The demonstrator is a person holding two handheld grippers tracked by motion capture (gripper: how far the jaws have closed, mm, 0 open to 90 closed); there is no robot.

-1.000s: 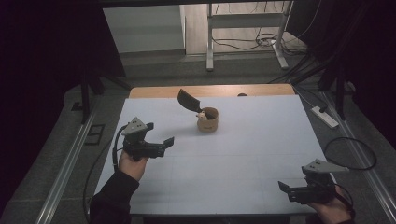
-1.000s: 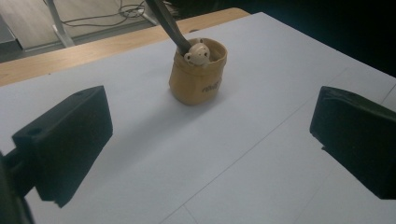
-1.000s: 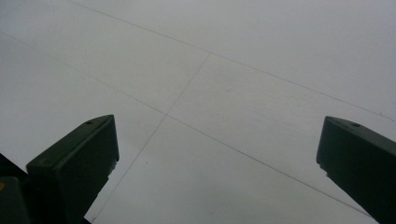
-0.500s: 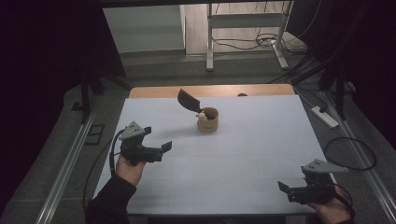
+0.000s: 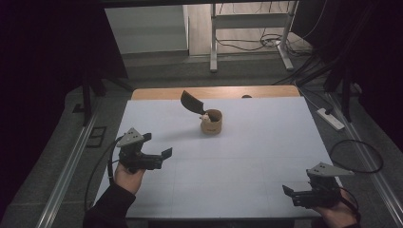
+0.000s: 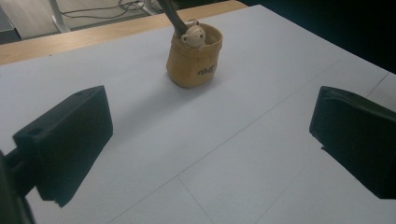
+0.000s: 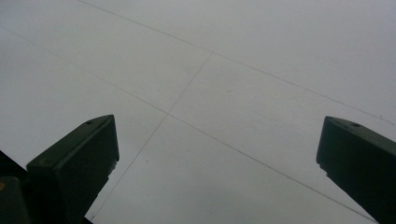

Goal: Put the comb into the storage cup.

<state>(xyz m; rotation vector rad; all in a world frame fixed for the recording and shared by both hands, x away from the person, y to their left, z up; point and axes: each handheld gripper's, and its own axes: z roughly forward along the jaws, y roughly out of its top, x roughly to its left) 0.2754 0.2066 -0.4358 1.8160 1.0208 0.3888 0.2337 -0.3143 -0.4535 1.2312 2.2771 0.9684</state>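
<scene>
Tan pot (image 5: 211,122) with dark spatula (image 5: 192,102) leaning up-left, ahead and rightward of left hand-held gripper (image 5: 163,157), nearer than right hand-held gripper (image 5: 291,194); both wide apart, empty.

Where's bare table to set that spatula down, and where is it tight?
Bare white table runs between the left gripper and the right gripper, and from the tan pot to the right edge. It is crowded only at the pot, where the black spatula leans out toward the far wooden edge.
</scene>
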